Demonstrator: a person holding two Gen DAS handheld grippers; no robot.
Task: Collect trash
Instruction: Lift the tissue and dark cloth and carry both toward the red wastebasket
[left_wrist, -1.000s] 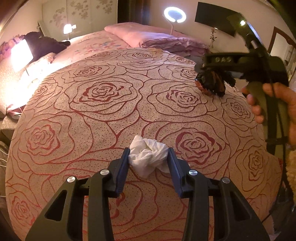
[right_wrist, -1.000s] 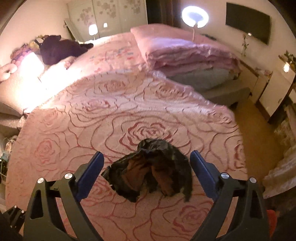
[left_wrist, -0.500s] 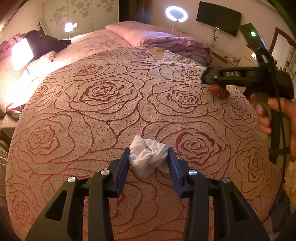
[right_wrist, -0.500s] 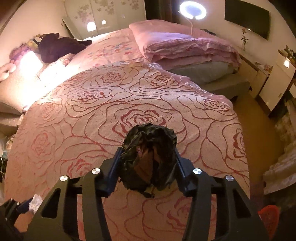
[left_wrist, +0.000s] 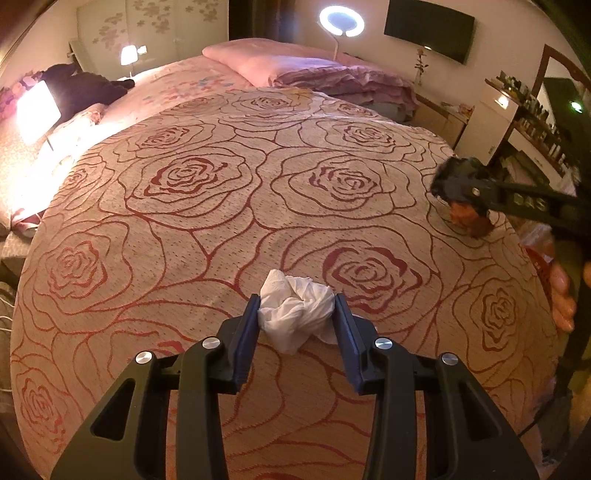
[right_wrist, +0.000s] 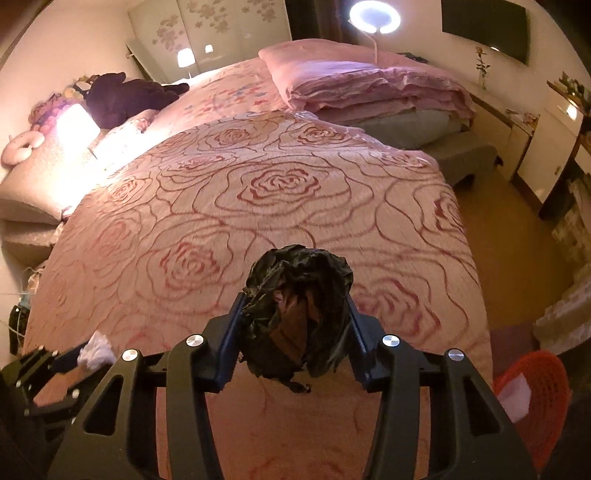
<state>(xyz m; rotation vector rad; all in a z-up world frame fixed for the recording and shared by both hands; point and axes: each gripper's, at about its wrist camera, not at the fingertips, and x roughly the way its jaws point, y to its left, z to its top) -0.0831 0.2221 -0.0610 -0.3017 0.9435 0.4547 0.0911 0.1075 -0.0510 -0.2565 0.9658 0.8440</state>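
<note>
Left tool (left_wrist: 295, 317) pinches tissue (left_wrist: 293, 314); right tool (right_wrist: 295, 317) clamps black wrapper (right_wrist: 295, 314) near bed edge (right_wrist: 476, 295) (floor beyond).

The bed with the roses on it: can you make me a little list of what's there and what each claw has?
place: bed with rose-pattern blanket
left claw: shut on white crumpled tissue
right claw: shut on black crumpled bag
trash left on the blanket: none seen
bin: red basket on the floor beside the bed, something white inside
folded on bed: pink quilt
far corner: dark plush toy
light: ring lamp, on
</note>
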